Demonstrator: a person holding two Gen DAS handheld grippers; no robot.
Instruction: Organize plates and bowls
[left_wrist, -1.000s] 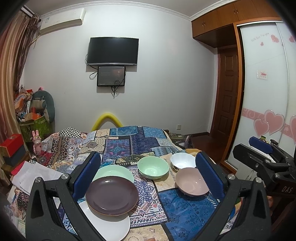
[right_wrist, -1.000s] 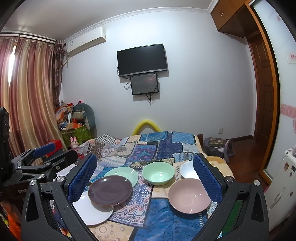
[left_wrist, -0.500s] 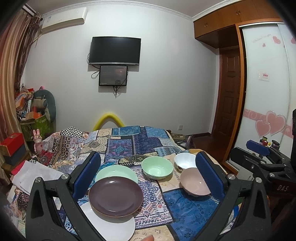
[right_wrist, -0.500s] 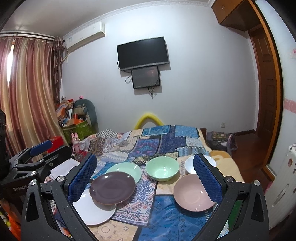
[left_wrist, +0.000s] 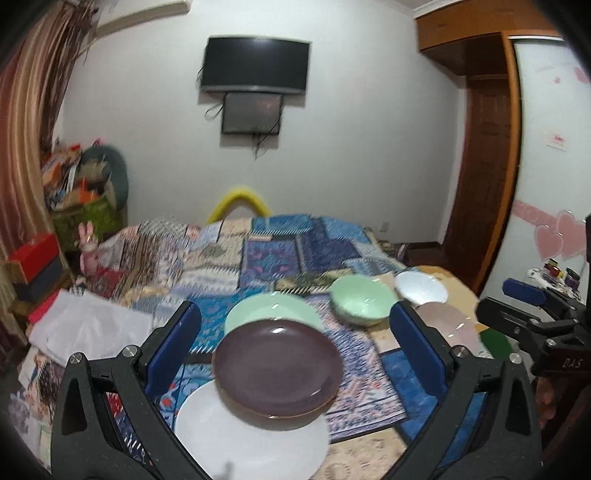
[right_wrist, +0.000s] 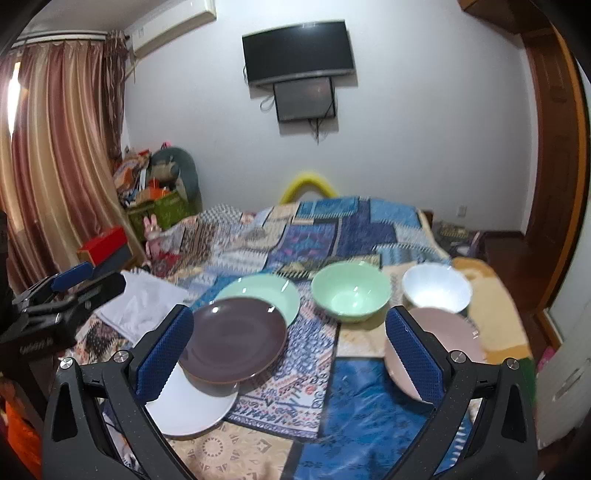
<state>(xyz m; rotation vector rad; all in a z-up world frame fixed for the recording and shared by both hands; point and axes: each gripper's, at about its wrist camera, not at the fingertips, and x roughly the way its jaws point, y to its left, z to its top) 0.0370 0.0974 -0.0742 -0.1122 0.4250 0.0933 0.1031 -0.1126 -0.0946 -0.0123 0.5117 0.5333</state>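
On the patchwork cloth lie a dark purple plate (left_wrist: 277, 363) overlapping a white plate (left_wrist: 251, 439) and a pale green plate (left_wrist: 271, 310). To the right stand a green bowl (left_wrist: 360, 299), a white bowl (left_wrist: 421, 288) and a pink bowl (left_wrist: 448, 325). The same plates and bowls show in the right wrist view: purple plate (right_wrist: 236, 339), green bowl (right_wrist: 351, 295), white bowl (right_wrist: 436, 288), pink bowl (right_wrist: 443, 336). My left gripper (left_wrist: 295, 354) is open and empty, above the purple plate. My right gripper (right_wrist: 291, 354) is open and empty, its right finger beside the pink bowl.
The dishes sit on a bed-like surface covered by a patterned quilt (right_wrist: 332, 229). White folded cloth (right_wrist: 144, 299) lies at the left. Red and dark boxes (left_wrist: 33, 262) and clutter stand by the curtain. A door (right_wrist: 554, 147) and wardrobe are to the right.
Both grippers have moved forward and lower toward the dishes, which now look larger. The left view has swung right. Both stay open; nothing was grasped.
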